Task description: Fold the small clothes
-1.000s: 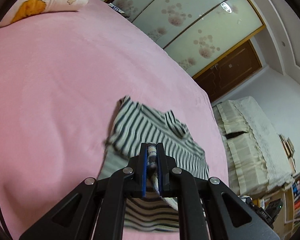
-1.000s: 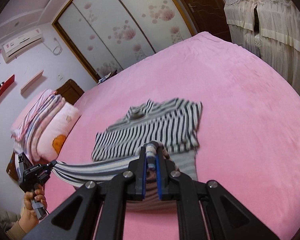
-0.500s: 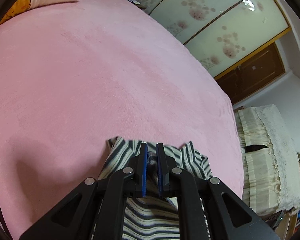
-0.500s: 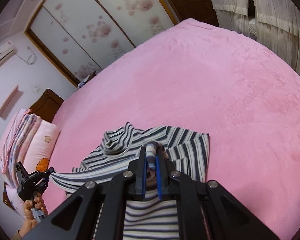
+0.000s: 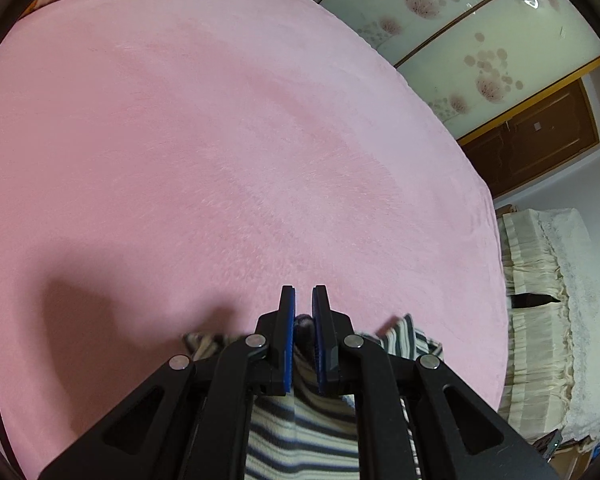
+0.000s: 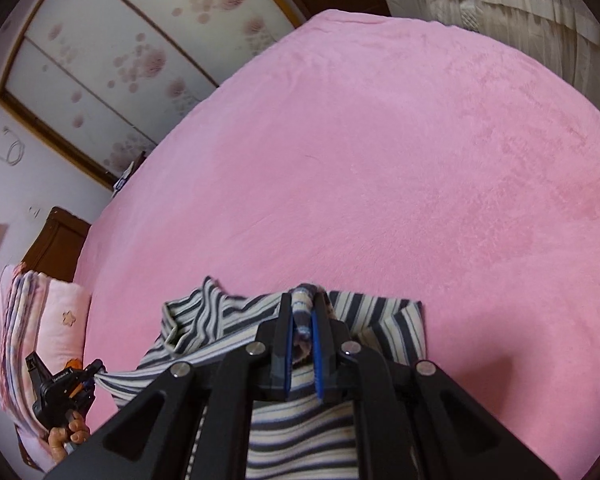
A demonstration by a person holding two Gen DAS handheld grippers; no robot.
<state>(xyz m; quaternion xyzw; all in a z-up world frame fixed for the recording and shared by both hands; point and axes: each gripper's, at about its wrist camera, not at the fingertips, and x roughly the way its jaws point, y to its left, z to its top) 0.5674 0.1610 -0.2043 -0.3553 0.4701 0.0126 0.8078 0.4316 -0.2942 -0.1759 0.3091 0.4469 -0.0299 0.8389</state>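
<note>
1. Folding is mid-stroke: the left gripper (image 5: 303, 312) and right gripper (image 6: 302, 312) each have jaws clamped on an edge of the striped top (image 6: 300, 436), carried over its collar end lying on the pink bed (image 6: 420, 160).
2. Next: lay the held edge flat, aligned, then release.
3. Against the earlier frames, both grippers sit lower and further forward, covering more garment.
</note>
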